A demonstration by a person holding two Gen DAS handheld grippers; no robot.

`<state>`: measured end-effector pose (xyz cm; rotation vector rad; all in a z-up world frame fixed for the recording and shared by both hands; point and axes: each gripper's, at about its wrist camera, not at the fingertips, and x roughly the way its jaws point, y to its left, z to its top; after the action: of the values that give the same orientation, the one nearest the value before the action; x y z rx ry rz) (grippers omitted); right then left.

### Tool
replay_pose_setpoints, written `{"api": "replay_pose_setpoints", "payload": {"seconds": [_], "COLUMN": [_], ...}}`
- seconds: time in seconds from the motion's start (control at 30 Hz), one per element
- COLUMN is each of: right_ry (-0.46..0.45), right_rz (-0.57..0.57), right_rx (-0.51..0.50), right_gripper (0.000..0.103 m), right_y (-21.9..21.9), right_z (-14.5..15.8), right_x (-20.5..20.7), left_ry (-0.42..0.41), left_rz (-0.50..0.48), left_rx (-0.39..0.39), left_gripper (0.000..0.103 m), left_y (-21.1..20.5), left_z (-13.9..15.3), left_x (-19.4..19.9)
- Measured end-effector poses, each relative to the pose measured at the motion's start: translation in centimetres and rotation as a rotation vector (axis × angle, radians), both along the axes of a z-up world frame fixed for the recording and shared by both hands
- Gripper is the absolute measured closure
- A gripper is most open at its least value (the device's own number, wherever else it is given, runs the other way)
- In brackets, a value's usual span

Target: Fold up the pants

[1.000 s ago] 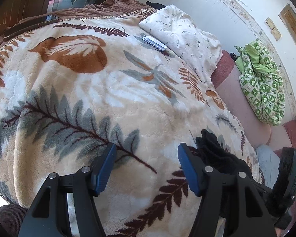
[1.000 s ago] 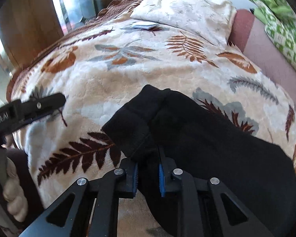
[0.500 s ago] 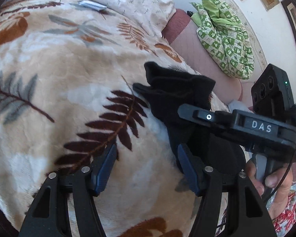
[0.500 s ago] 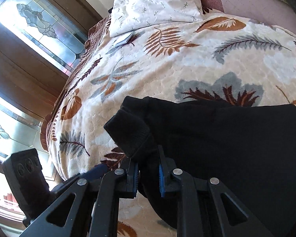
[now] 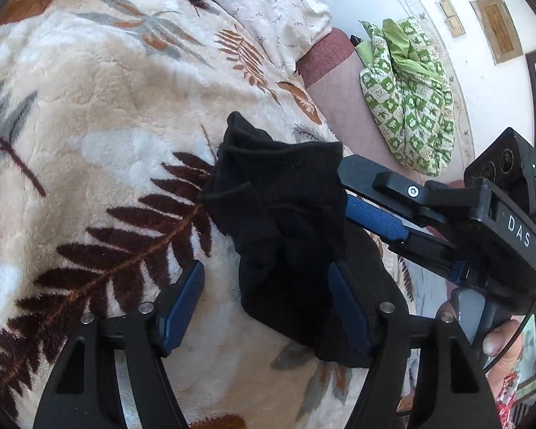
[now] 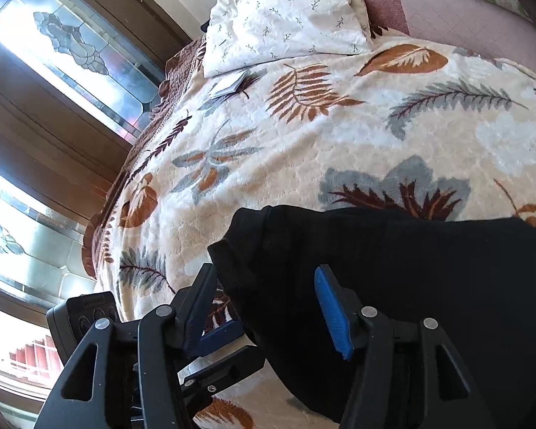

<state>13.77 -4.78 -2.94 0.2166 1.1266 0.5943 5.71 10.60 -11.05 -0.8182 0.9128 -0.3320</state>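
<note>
One "DAS" label point(image 5: 518, 235), right gripper point(image 5: 353, 193).

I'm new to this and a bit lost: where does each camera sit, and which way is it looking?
Left wrist: on the left gripper, facing the black pants on the leaf blanket; right gripper and a hand show.
Right wrist: on the right gripper, facing the window; left gripper shows.
Shared: pants, blanket, pillow.
</note>
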Motion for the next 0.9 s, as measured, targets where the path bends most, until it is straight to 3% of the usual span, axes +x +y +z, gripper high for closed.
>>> {"api": "replay_pose_setpoints", "payload": {"seconds": [0.17, 0.43, 0.5, 0.67, 0.77, 0.87, 0.9], "right_ry": [-0.009, 0.164, 0.201, 0.319, 0.332, 0.299, 0.285], "right_rz": [0.037, 0.128, 0.138, 0.144, 0.142, 0.221, 0.241], "right_rx": [-0.111, -0.454, -0.531, -0.589, -0.693, -0.814, -0.827], "right_gripper": [0.041, 0.037, 0.037, 0.035, 0.035, 0.037, 0.043], "right_y": [3.1, 9.3, 10.2, 11.1, 12.2, 13.9, 14.2], "right_z": [0.7, -2.5, -3.4, -4.8, -6.0, -7.8, -7.8], "right_x": [2.2, 5.7, 6.4, 8.9, 9.4, 8.5, 8.3], "left_ry": [-0.027, -0.066, -0.088, -0.107, -0.123, -0.129, -0.128], "left_rz": [0.002, 0.02, -0.003, 0.011, 0.015, -0.011, -0.03], "left_rx": [-0.005, 0.012, 0.045, 0.158, 0.24, 0.304, 0.309], "left_gripper": [0.029, 0.029, 0.027, 0.027, 0.027, 0.028, 0.037], "left_y": [-0.9, -0.9, -1.5, -3.3, -4.7, -5.9, -6.1], "left_z": [0.1, -0.2, 0.1, 0.3, 0.4, 0.4, 0.4], "left_x": [0.3, 0.0, 0.0, 0.1, 0.5, 0.9, 1.1]}}
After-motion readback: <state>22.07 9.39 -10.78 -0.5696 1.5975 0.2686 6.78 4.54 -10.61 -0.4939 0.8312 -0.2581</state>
